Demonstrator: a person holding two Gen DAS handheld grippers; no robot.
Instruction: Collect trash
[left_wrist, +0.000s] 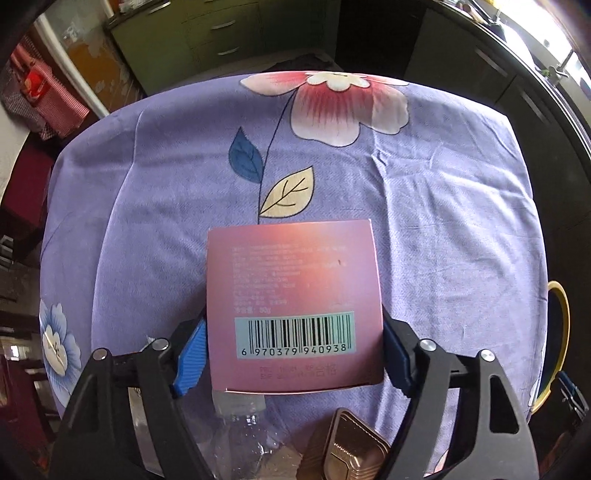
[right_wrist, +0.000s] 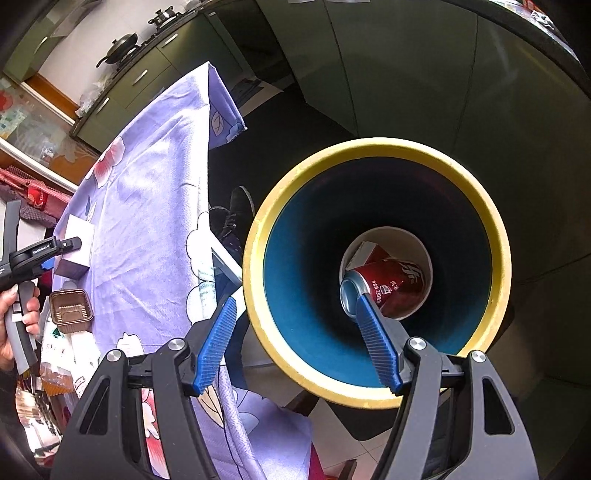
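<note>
A pink carton (left_wrist: 291, 295) with a barcode lies flat on the purple flowered tablecloth (left_wrist: 424, 221). My left gripper (left_wrist: 293, 321) points down at it, and both blue pads sit against the carton's two sides. From the right wrist view the same carton (right_wrist: 75, 240) looks pale, under the left gripper (right_wrist: 55, 251) held by a hand (right_wrist: 22, 314). My right gripper (right_wrist: 295, 300) hangs open and empty over a round bin (right_wrist: 258, 229) with a yellow rim and blue inside. A red drink can (right_wrist: 391, 288) and a red-and-white box lie at its bottom.
A clear plastic bottle (left_wrist: 243, 424) and a copper-coloured tray (left_wrist: 343, 446) lie near the carton, and the tray (right_wrist: 70, 308) shows again at the table's near end among white packets (right_wrist: 74, 354). The bin's rim (left_wrist: 561, 332) stands beside the table's right edge. Green cabinets stand behind.
</note>
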